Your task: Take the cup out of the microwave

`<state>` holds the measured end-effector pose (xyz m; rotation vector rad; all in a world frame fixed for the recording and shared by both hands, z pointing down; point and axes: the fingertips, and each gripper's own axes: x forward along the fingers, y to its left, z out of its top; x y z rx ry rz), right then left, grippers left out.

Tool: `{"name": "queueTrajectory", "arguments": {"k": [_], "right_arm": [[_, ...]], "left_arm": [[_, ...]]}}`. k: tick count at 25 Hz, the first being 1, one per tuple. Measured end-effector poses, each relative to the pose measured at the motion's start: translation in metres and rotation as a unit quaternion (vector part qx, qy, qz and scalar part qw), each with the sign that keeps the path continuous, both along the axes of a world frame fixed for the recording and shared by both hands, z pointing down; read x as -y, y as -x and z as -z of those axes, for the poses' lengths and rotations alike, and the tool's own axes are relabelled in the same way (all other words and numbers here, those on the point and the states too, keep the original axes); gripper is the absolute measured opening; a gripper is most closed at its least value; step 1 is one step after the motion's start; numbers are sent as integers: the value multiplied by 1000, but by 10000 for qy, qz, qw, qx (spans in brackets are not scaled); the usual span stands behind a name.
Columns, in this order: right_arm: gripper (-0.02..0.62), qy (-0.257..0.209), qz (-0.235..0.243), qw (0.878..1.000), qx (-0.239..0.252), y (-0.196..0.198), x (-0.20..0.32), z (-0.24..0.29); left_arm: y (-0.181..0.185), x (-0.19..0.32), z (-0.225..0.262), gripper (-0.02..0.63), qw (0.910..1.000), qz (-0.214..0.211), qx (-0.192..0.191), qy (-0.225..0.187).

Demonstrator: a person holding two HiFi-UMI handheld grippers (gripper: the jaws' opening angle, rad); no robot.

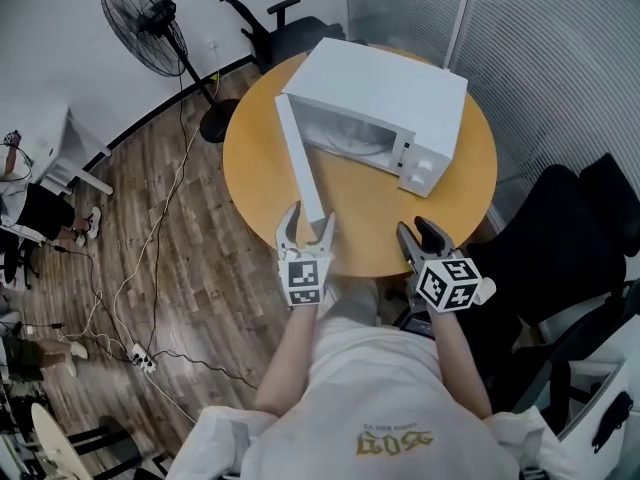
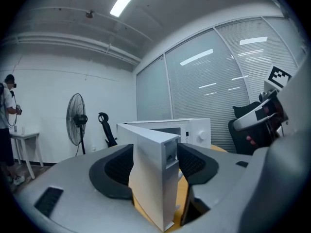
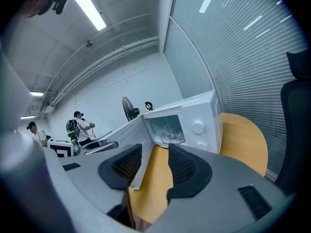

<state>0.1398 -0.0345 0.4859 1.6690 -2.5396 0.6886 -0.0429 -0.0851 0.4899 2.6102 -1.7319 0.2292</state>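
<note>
Cup [image 3: 166,130] inside microwave [image 1: 390,93] at 12 o'clock; left gripper [image 1: 308,219] clamped on door [image 1: 298,158], right gripper [image 1: 415,228] jaws apart.

Your left gripper [image 2: 154,155] straddles the free edge of the open microwave door [image 2: 153,188], pads against both its faces. The microwave [image 2: 197,129] sits beyond on the tabletop [image 2: 182,194], with a fan [image 2: 76,118] past its left edge.

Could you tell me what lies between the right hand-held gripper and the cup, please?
Only bare tabletop, as the right gripper view shows: the right hand-held gripper faces the cup inside the open microwave.
</note>
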Motion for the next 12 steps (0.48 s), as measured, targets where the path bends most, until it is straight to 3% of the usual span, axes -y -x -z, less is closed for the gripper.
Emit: {"name": "queueTrajectory", "arguments": {"k": [12], "right_arm": [[161,-4,304,9995,49,22,13,-2]], "left_arm": [[35,-2,-5,254,9986,521,-71,104]]}}
